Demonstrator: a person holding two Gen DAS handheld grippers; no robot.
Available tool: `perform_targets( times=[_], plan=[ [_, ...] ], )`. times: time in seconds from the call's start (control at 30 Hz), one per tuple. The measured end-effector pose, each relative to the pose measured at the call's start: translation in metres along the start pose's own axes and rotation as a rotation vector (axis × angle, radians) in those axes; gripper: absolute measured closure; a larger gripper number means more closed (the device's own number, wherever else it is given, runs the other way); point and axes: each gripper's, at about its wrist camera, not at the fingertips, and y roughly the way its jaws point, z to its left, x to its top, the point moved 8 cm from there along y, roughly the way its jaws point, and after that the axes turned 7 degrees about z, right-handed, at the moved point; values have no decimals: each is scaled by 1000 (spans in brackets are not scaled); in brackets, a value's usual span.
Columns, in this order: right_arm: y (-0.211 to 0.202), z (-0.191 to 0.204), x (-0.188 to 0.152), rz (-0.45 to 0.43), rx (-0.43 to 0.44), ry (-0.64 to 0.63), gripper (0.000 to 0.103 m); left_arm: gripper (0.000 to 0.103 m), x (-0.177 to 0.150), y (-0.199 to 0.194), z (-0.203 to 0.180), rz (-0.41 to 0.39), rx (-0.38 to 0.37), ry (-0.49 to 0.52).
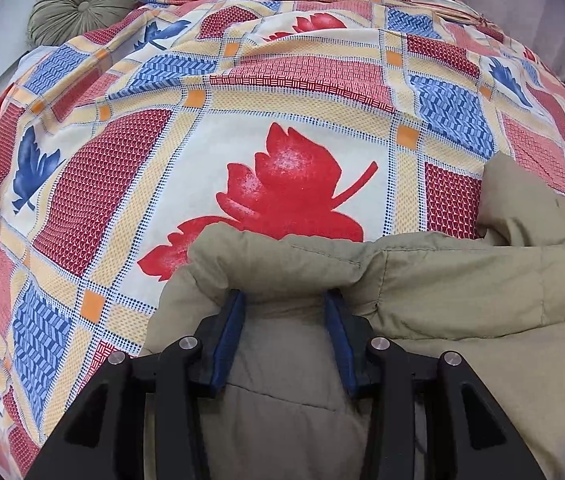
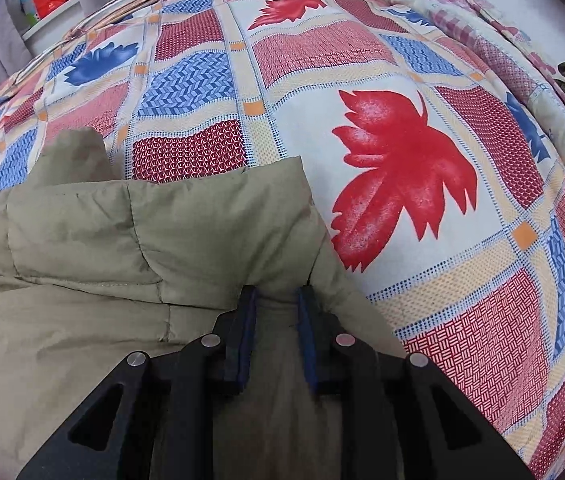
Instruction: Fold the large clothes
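A padded khaki jacket (image 1: 462, 280) lay on a bed, spread over a patchwork bedspread (image 1: 302, 128) printed with red and blue leaves. Both tools were at its far edge, one toward each end, which looked like the set-up for lifting or carrying that edge evenly so the bulky cloth would fold without twisting; that was my reading, not something shown. The left gripper (image 1: 284, 300) had its blue-padded fingers (image 1: 228, 336) set apart with a thick roll of jacket between and over the tips; the cloth bulged over them, and the fingers seemed pressed into it, holding the roll. The right gripper (image 2: 276, 296) stood the same way near the jacket's other corner, its fingers (image 2: 242, 344) closer together with a narrower pinch of cloth between them, the padded edge curling over the tips. In both views the jacket filled the near ground under and around the fingers, and the bare bedspread stretched ahead of them. A raised flap of the jacket stood beyond the main fold, between the two tools; whether it was a collar or a sleeve end I could not tell. A round green cushion (image 1: 78, 4) sat at the far left of the bed, a second quilt (image 2: 462, 12) lay bunched at the right.
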Motion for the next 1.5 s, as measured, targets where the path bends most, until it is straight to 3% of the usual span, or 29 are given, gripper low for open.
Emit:
perform_targets(
  times=[0.13,0.2,0.3,0.37,0.4,0.5,0.73,0.87,0.93,1.0,1.27,1.5],
  plan=[
    [-26,-7,-4,-30,-22,33,74,58,-3,-20,9,12,9,-25],
    [-47,-5,-12,-76,-28,27,58,58,-8,-38,14,-3,-4,-30],
    [-71,1,-29,-108,1,11,57,58,-21,-62,21,-11,-33,-21],
    [-82,3,-43,-98,42,26,57,48,-36,-75,28,2,-44,-23],
    [-86,3,-52,-85,65,43,57,36,-46,-82,33,11,-59,-41],
    [-93,1,-77,-44,115,97,56,35,-75,-95,43,51,-107,-73],
    [-107,-7,-135,27,171,166,56,35,-142,-115,48,117,-127,-55],
    [-114,-12,-157,57,215,214,46,33,-166,-123,45,156,-153,-55],
    [-117,-14,-166,69,239,238,46,0,-172,-128,44,149,-157,-53],
    [-116,-16,-175,82,261,265,41,0,-176,-137,42,124,-165,-56],
    [-104,-19,-195,145,413,386,21,0,-198,-139,27,169,-237,-96],
    [-91,-13,-199,173,561,478,17,0,-209,-121,26,237,-310,-187]
  ],
)
